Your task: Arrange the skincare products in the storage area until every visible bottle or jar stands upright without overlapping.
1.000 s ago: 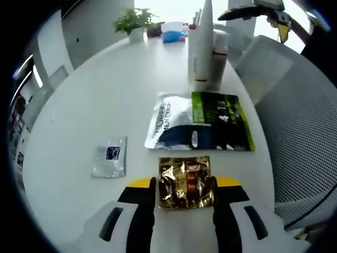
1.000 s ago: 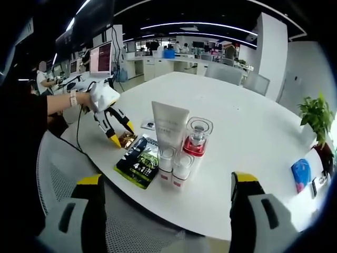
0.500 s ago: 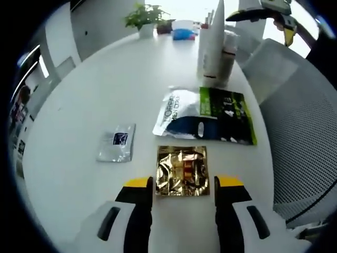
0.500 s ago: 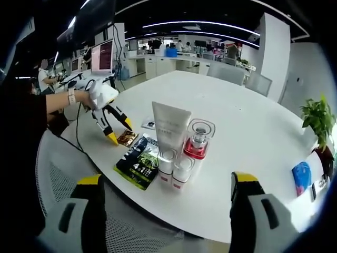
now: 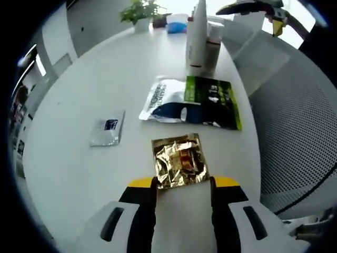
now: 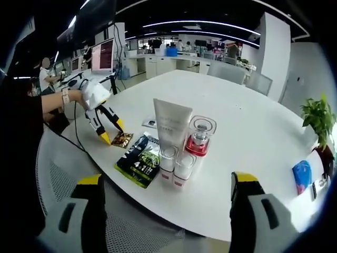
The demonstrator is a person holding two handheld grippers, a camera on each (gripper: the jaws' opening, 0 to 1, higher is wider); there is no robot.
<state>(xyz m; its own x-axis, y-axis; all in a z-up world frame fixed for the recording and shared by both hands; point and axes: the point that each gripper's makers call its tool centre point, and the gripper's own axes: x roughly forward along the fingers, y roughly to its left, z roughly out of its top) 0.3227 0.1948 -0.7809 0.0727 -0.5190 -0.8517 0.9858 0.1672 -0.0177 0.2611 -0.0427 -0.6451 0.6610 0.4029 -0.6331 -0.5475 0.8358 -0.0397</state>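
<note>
The left tongs (image 5: pixel 182 184) stand open over the white worktop (image 5: pixel 95 95), holding nothing, their yellow tips flanking the near edge of a crinkled gold foil sachet (image 5: pixel 179 159). Beyond it lies a flat pouch (image 5: pixel 190 101), white, blue and green, printed "L'OREAL MEN EXPERT" and "4 in 1". To its left rests a small silver sachet (image 5: pixel 107 131). Farther off, a white tube (image 6: pixel 170 125) stands upright, touching a red-based clear bottle (image 6: pixel 198 138) and two small jars (image 6: pixel 175 164). The right tongs (image 6: pixel 166 184) hang wide open, empty, off the worktop's edge.
</note>
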